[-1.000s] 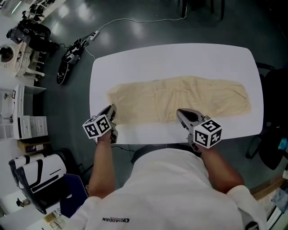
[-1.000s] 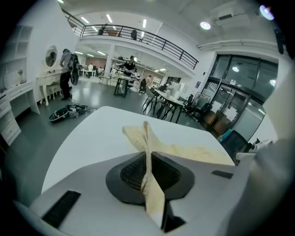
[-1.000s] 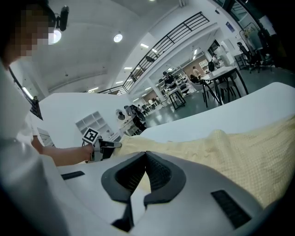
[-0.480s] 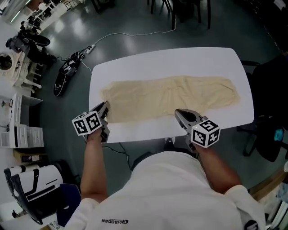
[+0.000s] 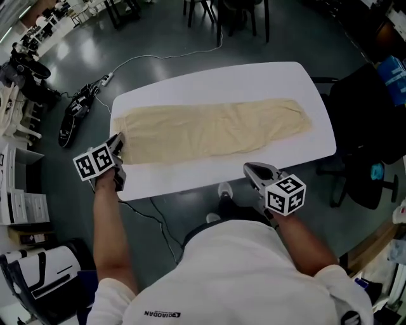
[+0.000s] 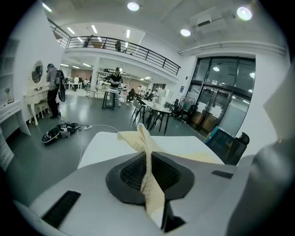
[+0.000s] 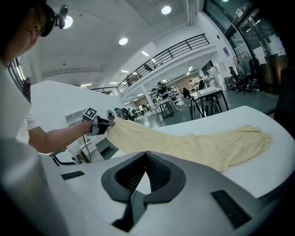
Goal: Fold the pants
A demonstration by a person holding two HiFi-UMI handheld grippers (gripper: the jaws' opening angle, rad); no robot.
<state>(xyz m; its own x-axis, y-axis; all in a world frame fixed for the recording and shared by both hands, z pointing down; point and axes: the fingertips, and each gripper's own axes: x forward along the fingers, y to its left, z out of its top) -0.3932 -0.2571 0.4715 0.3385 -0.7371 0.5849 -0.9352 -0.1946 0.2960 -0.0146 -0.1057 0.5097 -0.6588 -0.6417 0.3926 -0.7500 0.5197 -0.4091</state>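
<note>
**Left tool (image 5: pixel 118 145) clamps the pants' (image 5: pixel 209 130) end; right tool (image 5: pixel 254 170) empty**

In the head view the left tool covers the corner it grips. The left gripper view shows beige cloth pinched between its nearly closed jaws. The pants lie stretched lengthwise on the white table (image 5: pixel 254 82), with bare strips along both long edges. The right tool, jaws together with nothing between them, hangs off the near edge above the floor (image 5: pixel 158 32).

Your bench (image 5: pixel 216 82) is bare along the far strip at 12 o'clock and the near strip at 6 o'clock. The pants (image 5: pixel 209 130) cover the band between them. A dark chair (image 5: pixel 366 120) stands just beside the bench end at 3 o'clock. At 10 o'clock a cable (image 5: pixel 152 56) and some gear (image 5: pixel 71 120) lie on the floor. More chairs (image 5: pixel 222 16) stand beyond at 12 o'clock.
</note>
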